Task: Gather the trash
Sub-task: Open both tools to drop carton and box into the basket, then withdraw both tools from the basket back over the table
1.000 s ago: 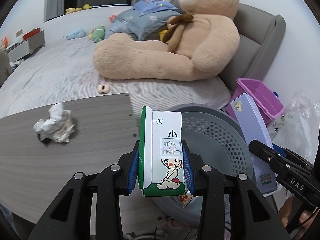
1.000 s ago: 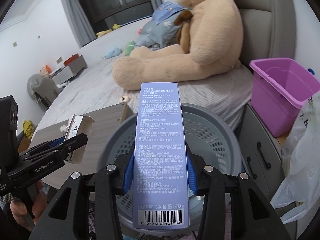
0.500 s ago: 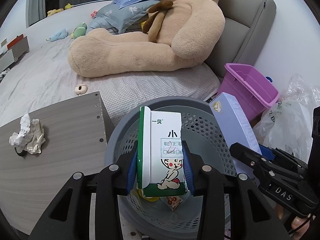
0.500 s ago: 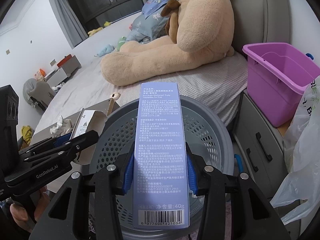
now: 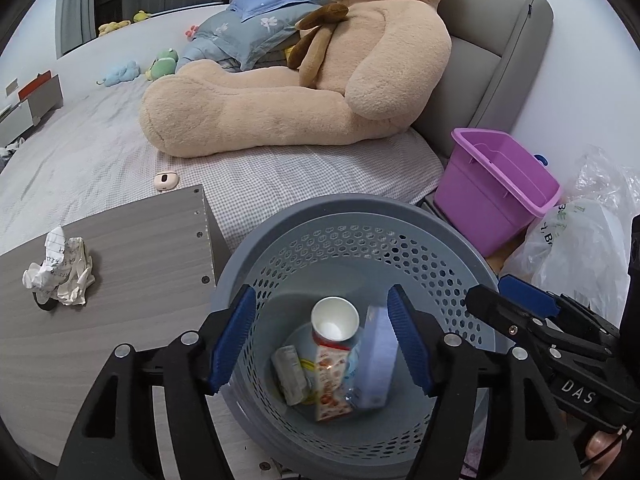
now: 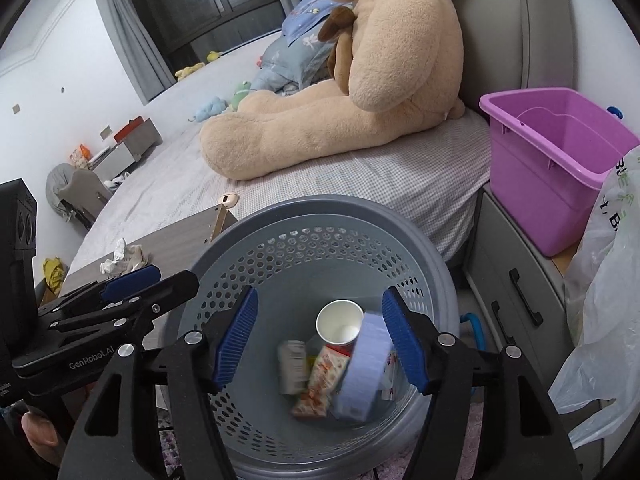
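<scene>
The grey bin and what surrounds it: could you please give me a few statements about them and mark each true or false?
1. Both grippers, left gripper and right gripper, are open and hold nothing. True; their jaws have just been opening.
2. The lilac box lies inside the grey bin. True.
3. The crumpled paper is in the bin. False; it lies on the wooden tabletop.
4. The paper cup in the bin is full of liquid. False; it looks empty.
5. The purple tub sits on the bed. False; it stands beside the bed, on a cabinet.
</scene>
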`<state>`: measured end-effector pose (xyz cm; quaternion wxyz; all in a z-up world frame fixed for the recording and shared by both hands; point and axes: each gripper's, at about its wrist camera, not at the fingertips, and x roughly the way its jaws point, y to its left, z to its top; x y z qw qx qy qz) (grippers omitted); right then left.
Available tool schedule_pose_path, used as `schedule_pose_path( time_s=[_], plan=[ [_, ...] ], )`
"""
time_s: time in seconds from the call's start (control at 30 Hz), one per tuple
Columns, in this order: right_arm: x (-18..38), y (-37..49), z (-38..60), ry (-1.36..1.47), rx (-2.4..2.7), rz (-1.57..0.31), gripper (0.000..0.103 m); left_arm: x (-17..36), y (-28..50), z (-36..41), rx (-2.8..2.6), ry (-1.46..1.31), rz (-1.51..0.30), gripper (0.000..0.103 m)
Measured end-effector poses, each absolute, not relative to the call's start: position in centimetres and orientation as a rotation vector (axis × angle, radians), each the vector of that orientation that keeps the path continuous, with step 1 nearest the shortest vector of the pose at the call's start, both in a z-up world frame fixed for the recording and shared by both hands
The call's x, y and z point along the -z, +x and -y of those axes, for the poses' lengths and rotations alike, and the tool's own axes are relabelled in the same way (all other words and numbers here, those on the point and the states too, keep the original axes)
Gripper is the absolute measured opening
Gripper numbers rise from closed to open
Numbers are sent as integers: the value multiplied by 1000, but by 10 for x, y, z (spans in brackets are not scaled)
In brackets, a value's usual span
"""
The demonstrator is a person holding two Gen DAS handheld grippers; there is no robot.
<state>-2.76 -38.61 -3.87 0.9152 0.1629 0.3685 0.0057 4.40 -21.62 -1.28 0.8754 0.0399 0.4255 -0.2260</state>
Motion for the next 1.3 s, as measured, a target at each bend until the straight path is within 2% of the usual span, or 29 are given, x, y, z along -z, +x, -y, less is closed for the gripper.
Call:
schedule_pose_path(
  time_s=[0.8,1.03,1.3],
  plan=[
    [30,-33,376,319,-19,-744,73,2,35,201,462,51,-854,76],
    [30,-30,360,303,-45,-753,74,-1,34,179,416,29,-837,76],
    [24,-23,331,265,-103,-737,82,-2,37,131,317,-18,-822,76]
  ],
)
